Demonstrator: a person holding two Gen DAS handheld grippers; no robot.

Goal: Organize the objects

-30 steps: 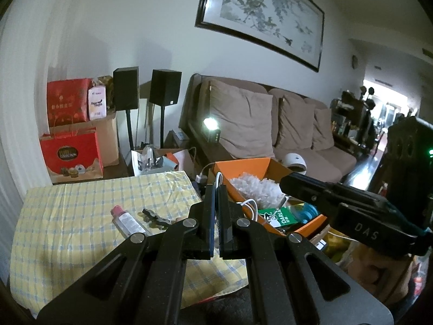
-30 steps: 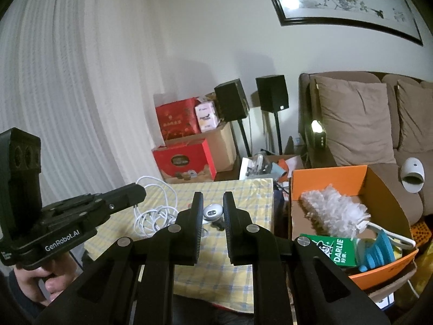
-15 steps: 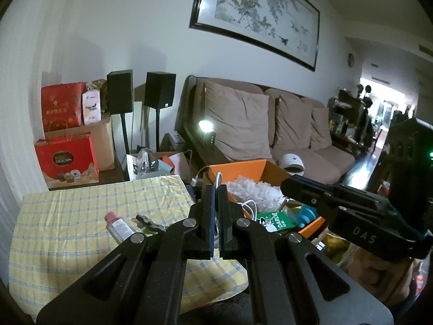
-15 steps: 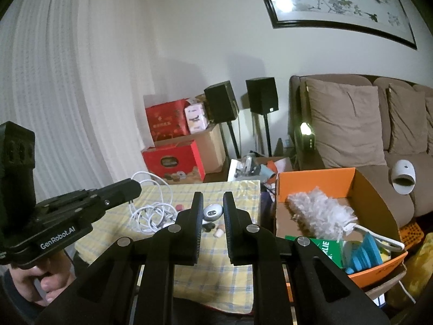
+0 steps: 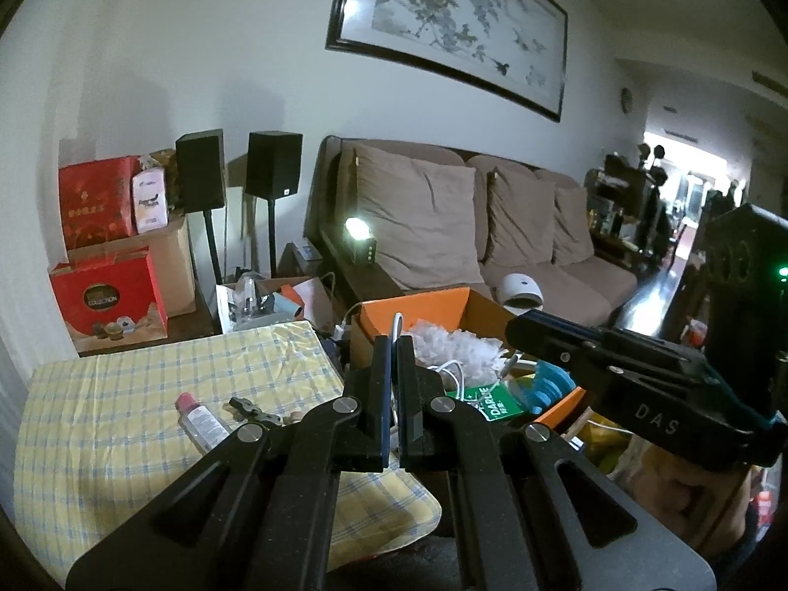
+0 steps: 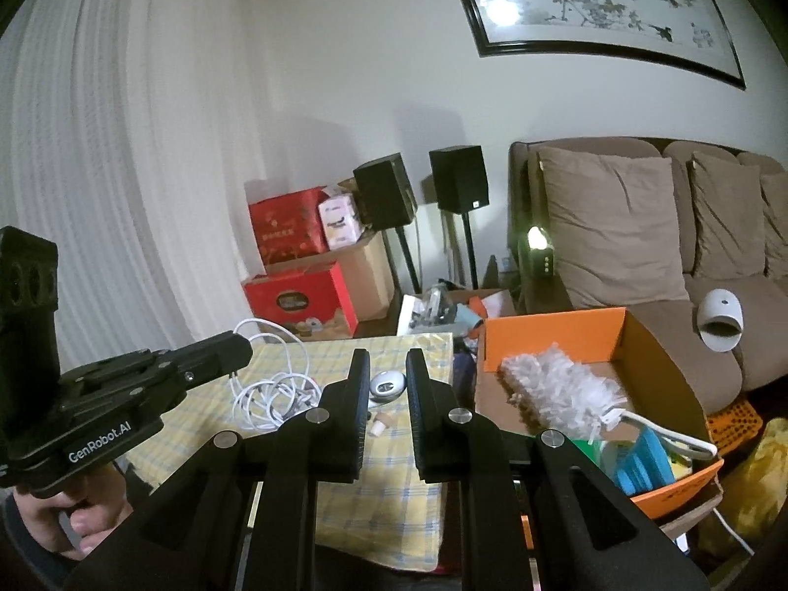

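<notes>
On the table (image 5: 123,394), under a yellow checked cloth, the left view shows one small bottle (image 5: 202,423) and one black clip (image 5: 246,406). An orange box (image 5: 413,300) stands just beside the table. Behind are one sofa (image 5: 581,285) with three cushions, two speakers (image 5: 273,162) and one framed picture (image 5: 458,24). The left gripper (image 5: 392,344) is pressed together on a thin white cable (image 5: 396,320), most of it hidden. The right gripper (image 5: 517,335) shows only from the side.

In the right view, the right gripper (image 6: 387,364) has its jaws almost together, with nothing in the narrow gap. The cable (image 6: 271,394) lies coiled on the table (image 6: 394,468), and one loop rises to the left gripper (image 6: 241,344). One duster (image 6: 556,389) lies in the box (image 6: 551,335). The small things behind the fingers are hard to make out.
</notes>
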